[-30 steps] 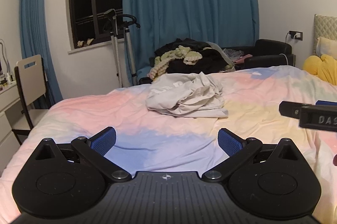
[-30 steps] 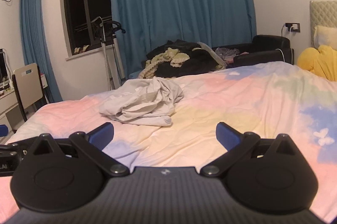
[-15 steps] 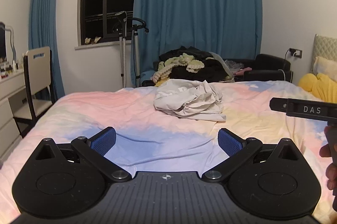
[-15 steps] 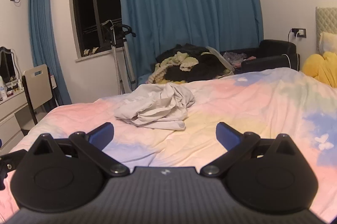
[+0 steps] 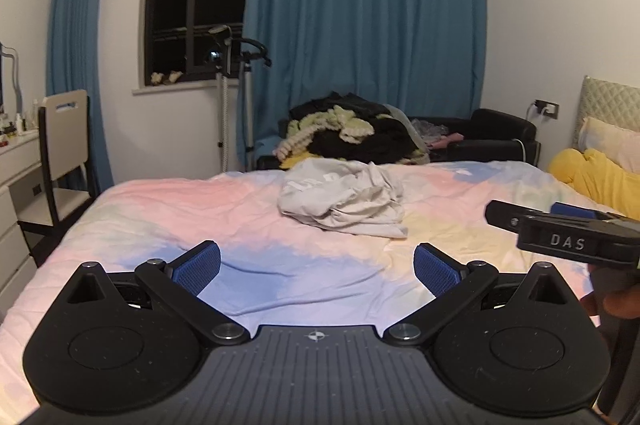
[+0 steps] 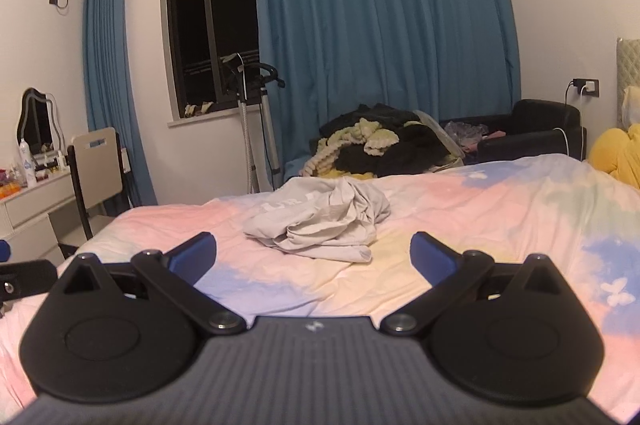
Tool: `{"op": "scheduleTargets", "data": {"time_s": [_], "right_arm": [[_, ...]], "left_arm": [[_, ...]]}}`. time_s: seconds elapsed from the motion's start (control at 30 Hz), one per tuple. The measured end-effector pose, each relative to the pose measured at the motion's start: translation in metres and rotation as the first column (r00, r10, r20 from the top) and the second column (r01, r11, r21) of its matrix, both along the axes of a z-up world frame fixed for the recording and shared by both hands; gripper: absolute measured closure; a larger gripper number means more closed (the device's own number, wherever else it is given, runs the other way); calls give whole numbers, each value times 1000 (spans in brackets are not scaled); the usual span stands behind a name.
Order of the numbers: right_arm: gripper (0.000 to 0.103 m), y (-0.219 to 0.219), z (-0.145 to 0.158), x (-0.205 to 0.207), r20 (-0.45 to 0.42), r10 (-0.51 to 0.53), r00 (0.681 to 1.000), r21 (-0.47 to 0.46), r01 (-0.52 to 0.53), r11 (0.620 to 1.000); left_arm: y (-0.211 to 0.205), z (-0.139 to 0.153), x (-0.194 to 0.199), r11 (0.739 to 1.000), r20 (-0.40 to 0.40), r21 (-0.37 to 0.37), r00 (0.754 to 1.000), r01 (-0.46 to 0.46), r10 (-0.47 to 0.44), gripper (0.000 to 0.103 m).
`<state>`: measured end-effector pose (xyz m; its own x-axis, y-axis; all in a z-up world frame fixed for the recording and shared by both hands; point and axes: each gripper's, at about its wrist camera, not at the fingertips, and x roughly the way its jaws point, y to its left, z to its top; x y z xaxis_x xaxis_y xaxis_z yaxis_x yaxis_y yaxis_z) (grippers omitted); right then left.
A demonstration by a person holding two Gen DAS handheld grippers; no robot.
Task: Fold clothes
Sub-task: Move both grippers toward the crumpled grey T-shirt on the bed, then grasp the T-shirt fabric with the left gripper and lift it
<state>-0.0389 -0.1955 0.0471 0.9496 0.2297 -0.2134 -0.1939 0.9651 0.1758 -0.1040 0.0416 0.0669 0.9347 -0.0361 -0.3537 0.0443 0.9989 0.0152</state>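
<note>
Centrally in both views: one pale grey garment (image 5: 344, 199) lies crumpled in a loose heap on the bed (image 5: 168, 209), unfolded, with creased layers bunched over each other and faint white lettering on its upper left part. It sits just above middle of frame, toward the far edge of the pastel pink, blue and yellow cover.

Left gripper (image 5: 316, 267): jaws spread wide, nothing between the blue pads, low centre of frame, well short of the garment.
Right gripper (image 6: 312, 255): jaws likewise spread wide and empty, garment (image 6: 320, 221) just above and between the fingertips in the picture, not touched.

Count: garments on the bed, 1; grippers, 2. In the left view the right gripper's side shows at right edge, marked "DAS", with part of a hand (image 5: 616, 301) below it.

Background count: one chair (image 5: 64, 133) at left; one dark clothes pile (image 5: 352, 137) beyond the bed; one yellow cushion (image 5: 596, 177) at right.
</note>
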Motion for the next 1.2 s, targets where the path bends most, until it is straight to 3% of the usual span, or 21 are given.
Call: {"op": "scheduleTargets", "data": {"time_s": [0.17,0.63,0.73,0.83,1.03,1.2], "right_arm": [[0,-6,-11,12,1,-18,1000,14,18,1000],[0,-17,-48,57,-61,-80,995,68,84,994],[0,-23,-53,65,-84,-91,992,90,99,991],[0,-32,-61,73,-111,-110,988,123,124,985],[0,-36,-78,94,-157,-107,982,92,122,988],[0,-38,-94,114,-210,-99,973,121,126,985]], "left_arm": [[-15,-14,19,995,22,101,1000,8,-11,0],[-23,-68,88,991,-36,122,998,56,-52,0],[-35,-81,117,978,-96,164,989,127,-112,0],[-46,-91,146,963,-105,212,984,165,-145,0],[-52,-114,213,968,-159,206,981,146,-114,0],[-62,-135,276,946,-176,284,979,154,-106,0]]}}
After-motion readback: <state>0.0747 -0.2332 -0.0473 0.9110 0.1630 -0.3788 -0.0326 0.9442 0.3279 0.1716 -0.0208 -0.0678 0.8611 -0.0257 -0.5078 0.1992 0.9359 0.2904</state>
